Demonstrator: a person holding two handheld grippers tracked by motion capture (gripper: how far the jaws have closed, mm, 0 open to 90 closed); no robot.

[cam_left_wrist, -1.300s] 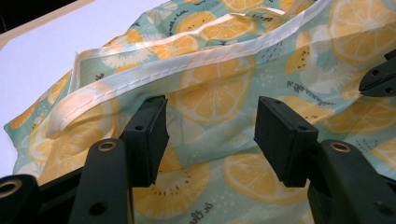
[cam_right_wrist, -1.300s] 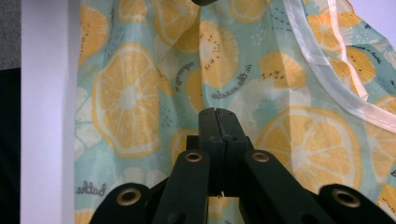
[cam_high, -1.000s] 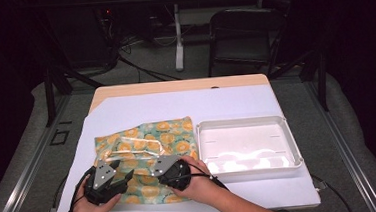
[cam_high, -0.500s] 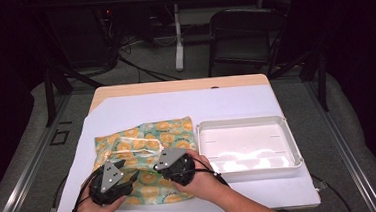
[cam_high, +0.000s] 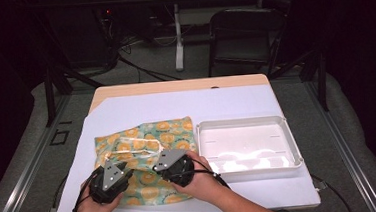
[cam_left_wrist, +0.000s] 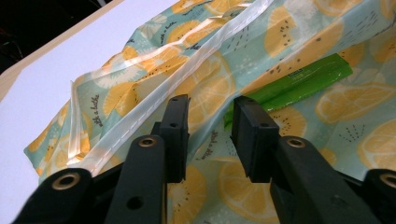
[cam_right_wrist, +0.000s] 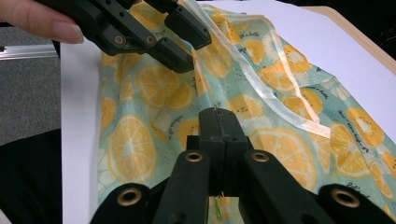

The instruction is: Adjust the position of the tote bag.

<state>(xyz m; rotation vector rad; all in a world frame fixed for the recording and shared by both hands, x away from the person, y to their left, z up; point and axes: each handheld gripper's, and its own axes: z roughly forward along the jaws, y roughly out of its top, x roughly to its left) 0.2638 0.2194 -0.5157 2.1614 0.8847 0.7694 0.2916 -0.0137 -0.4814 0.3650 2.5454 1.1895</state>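
A teal pouch printed with orange slices lies on the white sheet; a clear zip strip runs along its opened edge. Inside it shows a green packet. My left gripper hovers at the pouch's near left. Its jaws have just been closing and stand apart, with pouch fabric and the packet's near end showing in the gap. My right gripper is shut, its tips pinching a fold of the pouch. The left gripper is close ahead of it.
A white tray stands to the right of the pouch, nothing in it. The white sheet covers most of the wooden table. Dark chairs and stands lie beyond the far edge.
Both hands keep almost the same place over the pouch's near part. The pouch and the tray have not moved.
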